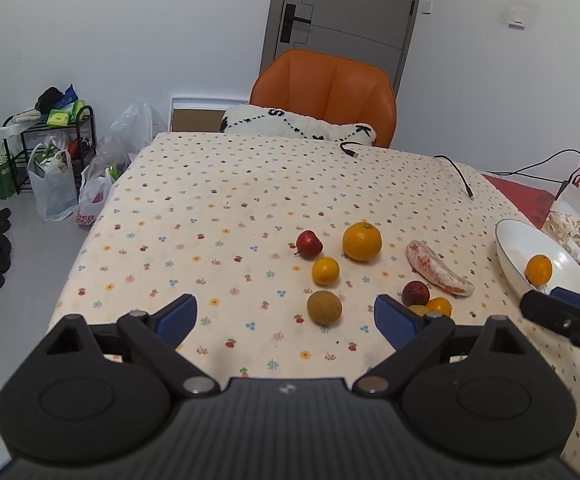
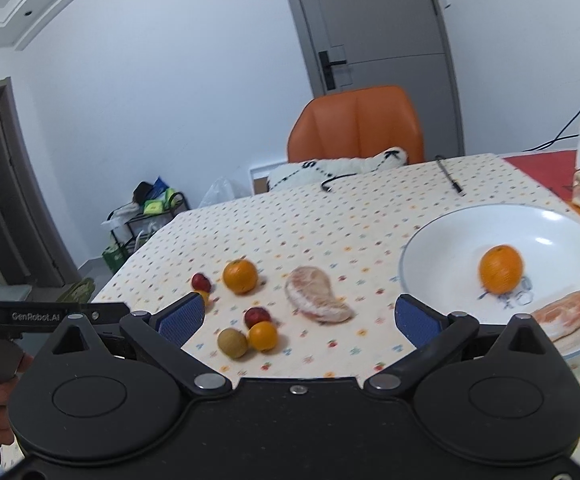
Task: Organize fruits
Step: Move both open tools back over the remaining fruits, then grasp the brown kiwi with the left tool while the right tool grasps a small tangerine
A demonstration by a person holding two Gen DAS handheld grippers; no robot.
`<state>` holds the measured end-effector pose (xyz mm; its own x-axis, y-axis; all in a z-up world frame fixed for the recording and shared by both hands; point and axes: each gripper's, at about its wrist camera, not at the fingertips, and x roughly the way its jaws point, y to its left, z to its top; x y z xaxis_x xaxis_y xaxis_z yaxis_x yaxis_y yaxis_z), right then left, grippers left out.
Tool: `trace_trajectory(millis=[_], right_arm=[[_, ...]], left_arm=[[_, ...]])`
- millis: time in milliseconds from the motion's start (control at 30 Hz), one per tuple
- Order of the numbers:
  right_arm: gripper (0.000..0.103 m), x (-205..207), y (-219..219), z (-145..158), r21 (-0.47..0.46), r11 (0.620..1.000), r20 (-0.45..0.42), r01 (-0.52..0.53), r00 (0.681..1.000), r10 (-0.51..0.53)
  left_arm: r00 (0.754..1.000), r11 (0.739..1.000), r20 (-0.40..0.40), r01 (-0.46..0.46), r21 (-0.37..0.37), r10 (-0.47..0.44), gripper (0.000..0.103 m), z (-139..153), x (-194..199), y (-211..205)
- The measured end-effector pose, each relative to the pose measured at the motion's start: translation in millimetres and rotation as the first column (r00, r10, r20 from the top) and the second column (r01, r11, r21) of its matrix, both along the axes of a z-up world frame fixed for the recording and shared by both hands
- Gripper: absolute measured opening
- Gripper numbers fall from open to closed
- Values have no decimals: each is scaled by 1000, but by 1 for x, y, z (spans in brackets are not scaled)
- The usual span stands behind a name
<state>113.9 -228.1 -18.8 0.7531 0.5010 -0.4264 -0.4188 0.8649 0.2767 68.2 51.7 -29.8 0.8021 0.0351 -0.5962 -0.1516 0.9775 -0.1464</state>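
Observation:
Loose fruit lies on the flowered tablecloth: a large orange (image 1: pixel 362 241), a red apple (image 1: pixel 309 244), a small orange (image 1: pixel 325 271), a brown round fruit (image 1: pixel 324 308), a dark red fruit (image 1: pixel 415 293) touching another small orange (image 1: pixel 439 306), and a peeled pomelo segment (image 1: pixel 437 268). A white bowl (image 2: pixel 441 240) on the right holds an orange (image 2: pixel 501 270) and a pomelo piece (image 2: pixel 565 312). My left gripper (image 1: pixel 286 316) is open, empty, just short of the brown fruit. My right gripper (image 2: pixel 299 320) is open and empty, between the table's pomelo segment (image 2: pixel 317 296) and the bowl.
An orange chair (image 1: pixel 325 88) with a white cushion (image 1: pixel 297 124) stands at the table's far edge. Black cables (image 1: pixel 455 172) lie on the far right of the cloth. Snack bags (image 1: pixel 573 232) sit beyond the bowl. Bags and a rack (image 1: pixel 50 152) stand on the floor to the left.

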Motion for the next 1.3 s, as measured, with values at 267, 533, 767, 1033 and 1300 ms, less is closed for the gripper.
trace_trajectory(millis=[267, 533, 767, 1033, 1300], right_arm=[[62, 5, 17, -13, -23, 998, -54, -53, 997, 51], [49, 16, 28, -20, -28, 998, -88, -65, 994, 62], [46, 23, 35, -23, -30, 997, -99, -69, 993, 66], [44, 30, 40, -27, -32, 996, -119, -80, 990, 76], [24, 38, 42, -37, -10, 994, -163, -110, 981, 107]], left_arm=[[1000, 1000, 9, 19, -10, -19, 87, -6, 6, -5], [998, 998, 9, 57, -26, -57, 73, -13, 20, -15], [998, 997, -1, 64, -35, -64, 67, -20, 30, -17], [997, 996, -31, 73, -49, -75, 57, -31, 39, -20], [997, 997, -39, 69, -26, -70, 31, -37, 45, -22]])
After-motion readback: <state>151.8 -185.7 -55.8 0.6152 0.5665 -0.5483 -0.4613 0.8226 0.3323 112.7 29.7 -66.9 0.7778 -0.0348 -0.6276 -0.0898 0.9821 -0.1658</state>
